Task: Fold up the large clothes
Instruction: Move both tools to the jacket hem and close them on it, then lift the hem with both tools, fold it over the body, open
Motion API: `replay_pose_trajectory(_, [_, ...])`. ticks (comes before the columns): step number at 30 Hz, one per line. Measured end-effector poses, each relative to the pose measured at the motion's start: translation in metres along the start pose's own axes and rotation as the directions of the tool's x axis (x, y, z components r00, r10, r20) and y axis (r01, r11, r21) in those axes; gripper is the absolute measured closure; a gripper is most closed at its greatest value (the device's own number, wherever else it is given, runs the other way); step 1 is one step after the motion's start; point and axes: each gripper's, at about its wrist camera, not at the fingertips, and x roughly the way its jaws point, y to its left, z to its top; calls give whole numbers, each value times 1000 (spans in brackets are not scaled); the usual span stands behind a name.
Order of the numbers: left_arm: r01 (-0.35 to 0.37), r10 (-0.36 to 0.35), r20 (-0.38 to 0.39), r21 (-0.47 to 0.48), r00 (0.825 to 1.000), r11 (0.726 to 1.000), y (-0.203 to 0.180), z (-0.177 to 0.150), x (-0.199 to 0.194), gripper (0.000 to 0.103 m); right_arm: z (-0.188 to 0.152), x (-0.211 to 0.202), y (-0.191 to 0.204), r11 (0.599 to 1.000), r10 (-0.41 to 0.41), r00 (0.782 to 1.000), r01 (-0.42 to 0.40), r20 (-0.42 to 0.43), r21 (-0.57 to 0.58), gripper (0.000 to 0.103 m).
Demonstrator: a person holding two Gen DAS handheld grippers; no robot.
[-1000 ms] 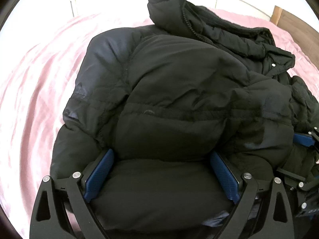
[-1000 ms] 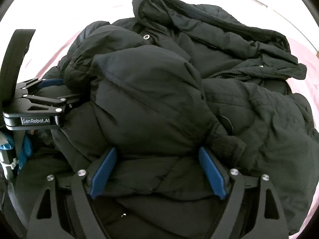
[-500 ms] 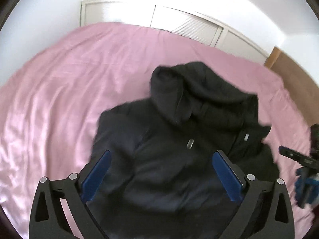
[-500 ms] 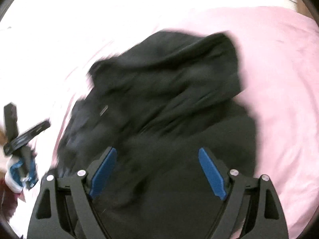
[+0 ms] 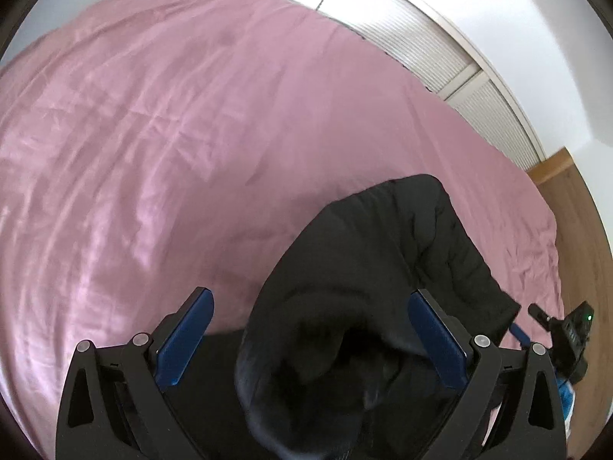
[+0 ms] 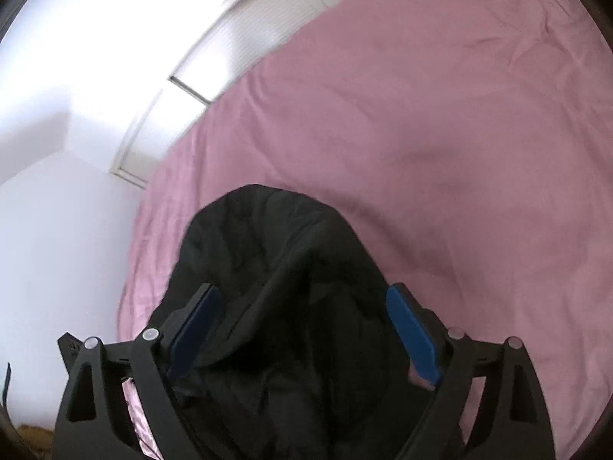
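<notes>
A black padded jacket (image 5: 367, 268) lies on a pink bedsheet (image 5: 153, 134); only its hood end shows in the left wrist view, the rest is below the frame. My left gripper (image 5: 310, 318) is open, raised above the jacket, blue pads wide apart and empty. In the right wrist view the jacket's hood (image 6: 268, 268) lies on the pink sheet (image 6: 440, 115). My right gripper (image 6: 306, 314) is open above it, holding nothing. The right gripper's body also shows at the right edge of the left wrist view (image 5: 567, 337).
The bed stretches far ahead in both views. White louvred wardrobe doors (image 5: 440, 38) stand behind it, also in the right wrist view (image 6: 237, 38). A wooden floor (image 5: 582, 230) lies beside the bed. A white wall (image 6: 57, 230) is at the left.
Both grippers have pulled up and back from the jacket, which filled the views a second ago. They now look over its hood end at the bare sheet. Both stay open.
</notes>
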Motion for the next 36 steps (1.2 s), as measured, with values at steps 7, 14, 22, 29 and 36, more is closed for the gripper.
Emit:
replay_pose_trajectory(7, [-61,65,-87,47,994,997,-12,-6,40,3,9,39,13,991,-116,993,115,-18,-69,13])
replay_pose_trajectory(14, [-50,52,-75,20,996,999,-7,-4,44,3,17,35,12,978,-183,982,187,50,-98,13])
replay_pose_trajectory(22, [-64,66,-113,21,991,998,-4,-13,56,75,10,56,16,976,-184,982,178,-42,-124,14])
replay_pose_trajectory(29, [-79,87,-62,118,994,990,-26,-23,44,89,-8,63,42,947,-204,975,174,-86,-271,88])
replay_pose_trajectory(36, [-44,49,-19,204,999,978,-21,-65,5,90,-52,12,60,880,-188,981,148,-45,-452,91])
